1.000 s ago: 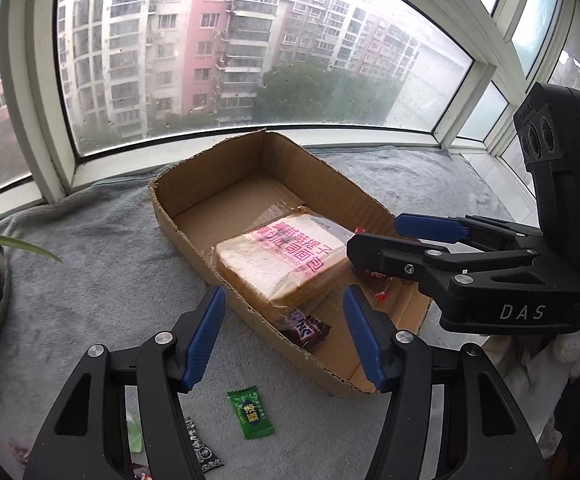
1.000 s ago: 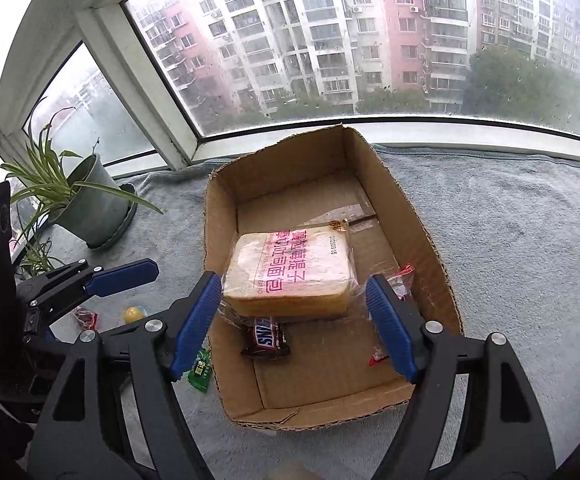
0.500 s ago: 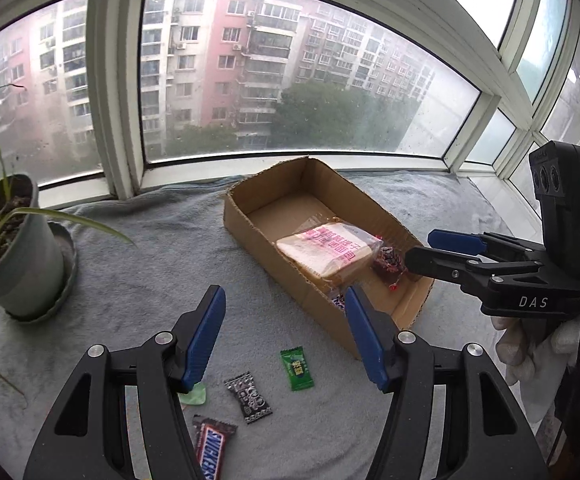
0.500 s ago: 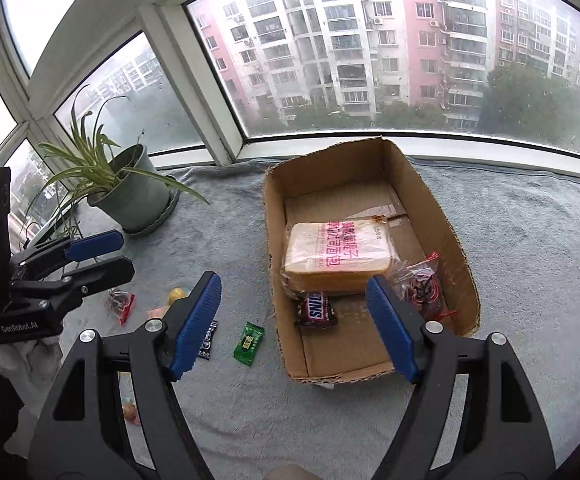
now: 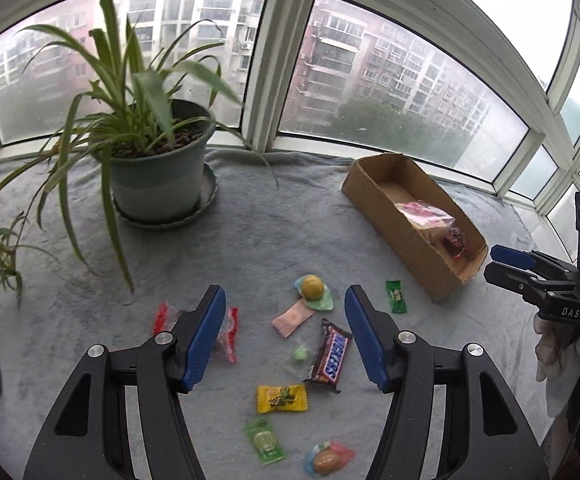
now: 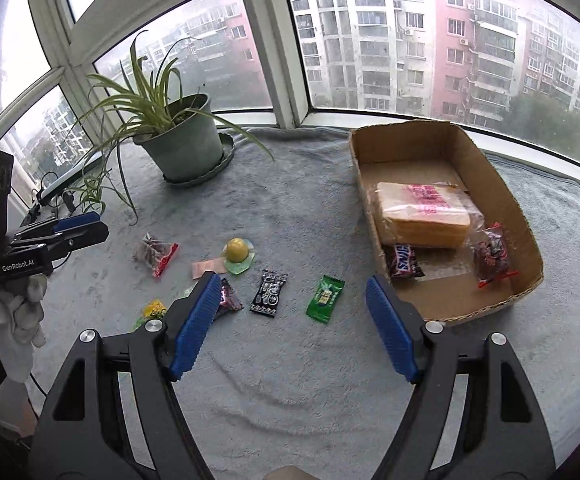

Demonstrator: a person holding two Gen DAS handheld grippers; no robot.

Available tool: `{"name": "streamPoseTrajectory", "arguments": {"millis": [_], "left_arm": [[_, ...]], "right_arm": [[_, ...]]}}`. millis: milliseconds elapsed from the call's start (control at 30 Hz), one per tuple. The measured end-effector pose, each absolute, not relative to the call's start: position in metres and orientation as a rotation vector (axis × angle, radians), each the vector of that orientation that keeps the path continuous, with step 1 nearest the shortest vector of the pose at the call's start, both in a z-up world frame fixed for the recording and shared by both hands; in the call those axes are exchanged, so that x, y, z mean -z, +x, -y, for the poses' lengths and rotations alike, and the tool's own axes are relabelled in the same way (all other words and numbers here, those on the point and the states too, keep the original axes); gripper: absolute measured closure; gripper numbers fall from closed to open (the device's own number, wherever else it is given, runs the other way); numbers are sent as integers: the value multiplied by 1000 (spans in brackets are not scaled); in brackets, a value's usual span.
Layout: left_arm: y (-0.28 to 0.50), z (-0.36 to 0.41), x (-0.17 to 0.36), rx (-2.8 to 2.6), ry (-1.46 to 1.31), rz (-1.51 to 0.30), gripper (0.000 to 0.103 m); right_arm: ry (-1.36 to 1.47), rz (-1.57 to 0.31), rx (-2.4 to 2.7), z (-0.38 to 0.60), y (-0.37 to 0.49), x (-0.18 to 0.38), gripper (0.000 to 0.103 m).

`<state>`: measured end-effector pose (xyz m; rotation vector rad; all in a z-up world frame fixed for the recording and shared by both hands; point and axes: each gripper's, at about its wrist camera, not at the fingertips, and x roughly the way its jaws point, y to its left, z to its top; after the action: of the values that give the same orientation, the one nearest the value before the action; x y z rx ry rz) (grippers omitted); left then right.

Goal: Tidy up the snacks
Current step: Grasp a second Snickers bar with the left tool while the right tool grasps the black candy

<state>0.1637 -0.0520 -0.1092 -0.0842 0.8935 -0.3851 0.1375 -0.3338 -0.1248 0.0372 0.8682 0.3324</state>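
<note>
Where snacks (image 5: 328,353) scatter, potted plant (image 5: 158,168) beside

Soft overcast window light, fisheye-warped edges

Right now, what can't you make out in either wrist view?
- Red-trimmed clear snack bag: left wrist view, half behind the left claw.
- Brown Snickers bar on the blanket: right wrist view, mostly behind the right claw.
- Black-and-white candy wrapper: print too small to read.
</note>
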Motion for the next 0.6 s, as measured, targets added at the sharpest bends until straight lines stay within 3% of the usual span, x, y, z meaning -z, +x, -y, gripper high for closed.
{"name": "streamPoseTrajectory", "arguments": {"millis": [300, 467, 600], "left_arm": [[130, 64, 144, 415, -21, -908, 42], [129, 86, 162, 459, 18, -941, 42], [135, 99, 175, 485, 55, -964, 50]], "right_arm": [[-10, -928, -311, 298, 144, 174, 26], [-12, -973, -309, 291, 155, 196, 40], [-17, -1001, -308, 286, 166, 206, 48]]}}
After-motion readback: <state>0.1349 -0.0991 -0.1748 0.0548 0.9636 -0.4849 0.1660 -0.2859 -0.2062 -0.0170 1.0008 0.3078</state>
